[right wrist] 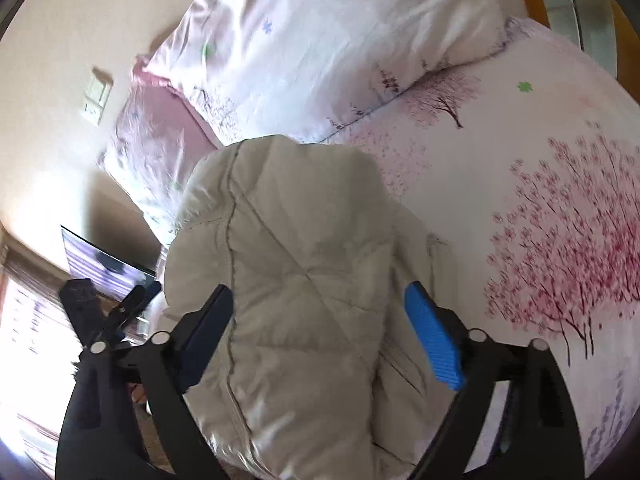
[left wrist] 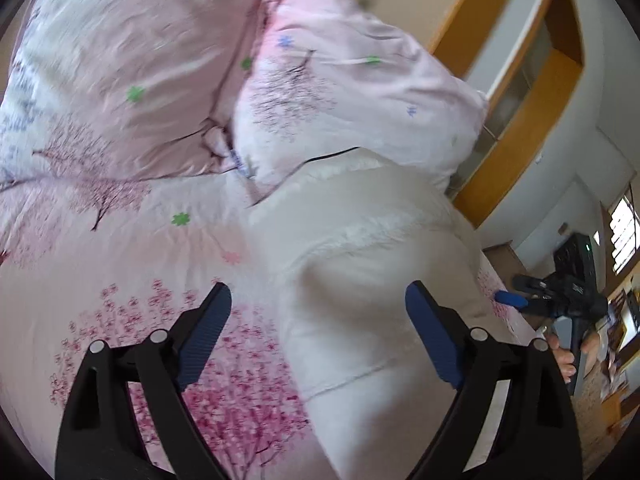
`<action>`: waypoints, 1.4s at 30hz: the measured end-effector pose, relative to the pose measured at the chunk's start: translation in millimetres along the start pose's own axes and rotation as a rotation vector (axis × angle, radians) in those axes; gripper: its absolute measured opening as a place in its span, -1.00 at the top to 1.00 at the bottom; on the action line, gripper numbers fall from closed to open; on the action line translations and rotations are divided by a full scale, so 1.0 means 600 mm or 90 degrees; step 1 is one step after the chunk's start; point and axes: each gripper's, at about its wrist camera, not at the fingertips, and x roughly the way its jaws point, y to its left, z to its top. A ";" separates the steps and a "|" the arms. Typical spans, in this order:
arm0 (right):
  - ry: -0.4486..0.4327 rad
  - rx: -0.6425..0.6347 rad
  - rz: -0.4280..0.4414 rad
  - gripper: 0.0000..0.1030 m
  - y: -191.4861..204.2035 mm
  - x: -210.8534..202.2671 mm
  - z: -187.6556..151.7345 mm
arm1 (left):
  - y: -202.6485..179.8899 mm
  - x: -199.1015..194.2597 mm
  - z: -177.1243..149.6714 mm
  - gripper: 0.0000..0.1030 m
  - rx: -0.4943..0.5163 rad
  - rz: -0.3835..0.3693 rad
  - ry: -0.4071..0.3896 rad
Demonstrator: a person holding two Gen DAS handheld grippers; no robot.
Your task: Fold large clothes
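Hovering with jaws spread wide, the left gripper [left wrist: 318, 332] grips nothing; the bulky off-white quilted puffer jacket [left wrist: 360, 280] bulges up between and just beyond its blue pads, though I cannot tell whether either pad touches it. Same story for the right gripper [right wrist: 320, 332]: jaws parted, released, the jacket's stitched padding mounded right between them and stretching ahead. Past the jaws on both sides lies the pink cherry-blossom bedspread [left wrist: 140, 248], and beyond the jacket's far end the pale floral pillows [left wrist: 352, 92] rest against the headboard end. As for progress, the jacket looks gathered into a long, doubled-over bundle on the bed, so some folding seems done; compacting it further probably remains.
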 end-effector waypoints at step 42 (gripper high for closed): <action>0.157 0.131 0.294 -0.02 -0.082 0.103 -0.060 | 0.027 0.100 -0.031 -0.44 -0.119 -0.221 0.114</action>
